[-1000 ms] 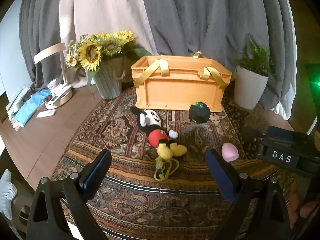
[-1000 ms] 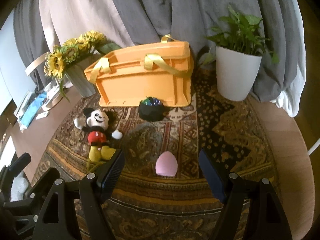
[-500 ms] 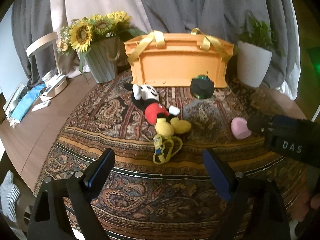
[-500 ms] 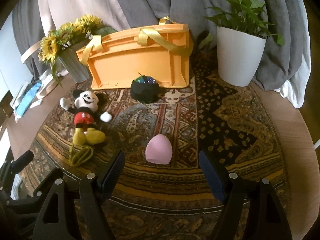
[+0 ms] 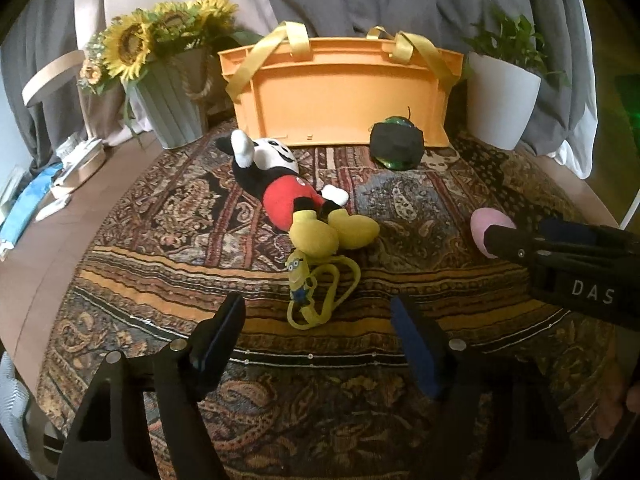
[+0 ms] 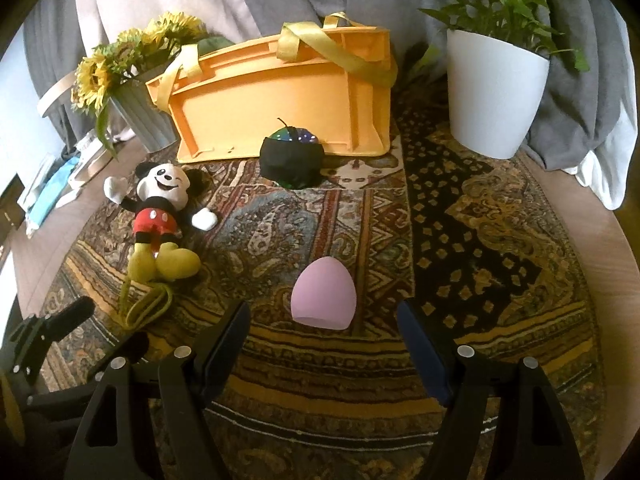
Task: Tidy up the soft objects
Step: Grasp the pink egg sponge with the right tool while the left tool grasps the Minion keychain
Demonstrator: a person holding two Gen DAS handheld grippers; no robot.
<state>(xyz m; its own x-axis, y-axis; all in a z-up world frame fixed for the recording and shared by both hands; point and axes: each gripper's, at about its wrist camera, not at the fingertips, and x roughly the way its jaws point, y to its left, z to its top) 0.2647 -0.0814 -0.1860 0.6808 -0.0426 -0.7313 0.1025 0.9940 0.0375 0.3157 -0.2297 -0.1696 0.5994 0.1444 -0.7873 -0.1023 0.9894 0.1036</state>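
A mouse plush point(image 5: 288, 188) point(image 6: 160, 212) lies on the patterned rug in front of the orange basket point(image 5: 340, 92) point(image 6: 280, 96). A small yellow minion charm with a cord loop point(image 5: 304, 284) lies at its feet. My left gripper point(image 5: 316, 312) hangs just short of the charm, its jaws closing with nothing between them. A pink egg-shaped soft toy point(image 6: 324, 296) point(image 5: 488, 228) sits just beyond my right gripper point(image 6: 324, 320), which stands open and empty. A dark ball point(image 6: 292, 156) point(image 5: 396, 144) rests against the basket.
A sunflower pot point(image 5: 172, 108) stands left of the basket, a white plant pot point(image 6: 492, 92) right of it. Grey curtains hang behind. The rug point(image 6: 480, 240) ends on wooden floor at both sides, with clutter point(image 5: 48, 192) at far left.
Both grippers have sunk toward the rug. The charm and the pink egg now lie much nearer their fingertips. The left gripper's jaws have narrowed.
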